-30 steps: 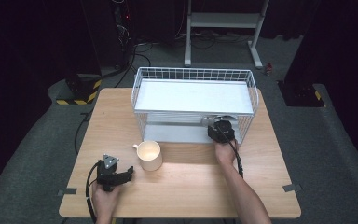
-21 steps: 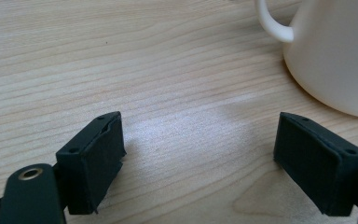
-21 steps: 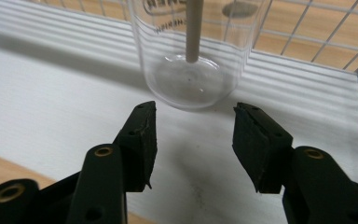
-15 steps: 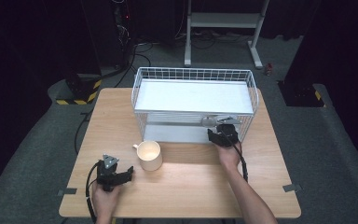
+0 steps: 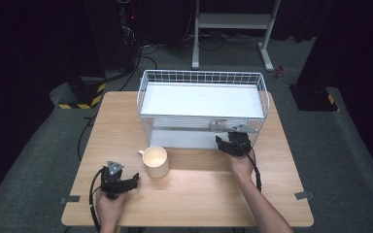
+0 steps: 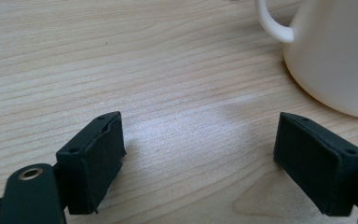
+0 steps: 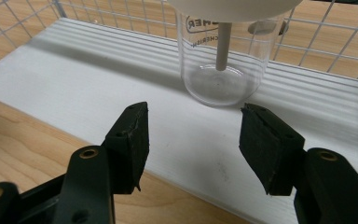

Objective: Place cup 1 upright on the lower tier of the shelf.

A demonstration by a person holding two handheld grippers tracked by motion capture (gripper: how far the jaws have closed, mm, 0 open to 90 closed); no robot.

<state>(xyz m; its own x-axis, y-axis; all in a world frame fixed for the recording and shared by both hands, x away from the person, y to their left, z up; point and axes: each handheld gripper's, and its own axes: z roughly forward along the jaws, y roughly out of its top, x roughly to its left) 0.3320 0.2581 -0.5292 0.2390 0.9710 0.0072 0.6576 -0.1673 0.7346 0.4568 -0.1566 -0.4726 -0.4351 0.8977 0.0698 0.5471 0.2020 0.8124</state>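
A clear glass jar [image 7: 221, 65] with a white lid and a white rod inside stands on the white lower shelf [image 7: 98, 74] of a wire rack [image 5: 204, 74]; in the high view the jar [image 5: 218, 127] sits at the shelf's front. My right gripper [image 7: 193, 140] is just short of it; its jaws have just been opening and nothing is between them. In the high view the right gripper [image 5: 222, 141] hovers at the rack's front edge. A cream mug [image 5: 155, 161] stands mid-table. My left gripper [image 5: 134, 180] rests open on the table to the mug's left, the mug [image 6: 340, 51] beyond its tips.
The rack's white top shelf [image 5: 201, 99] covers the back half of the wooden table [image 5: 199, 194]. Wire walls [image 7: 326, 32] close in the lower shelf behind the jar. Dark floor with cables and stands surrounds the table.
The right gripper has drawn back a little from the rack toward the person and its jaws have come apart, leaving the jar on the lower shelf. The left gripper and mug have not moved.
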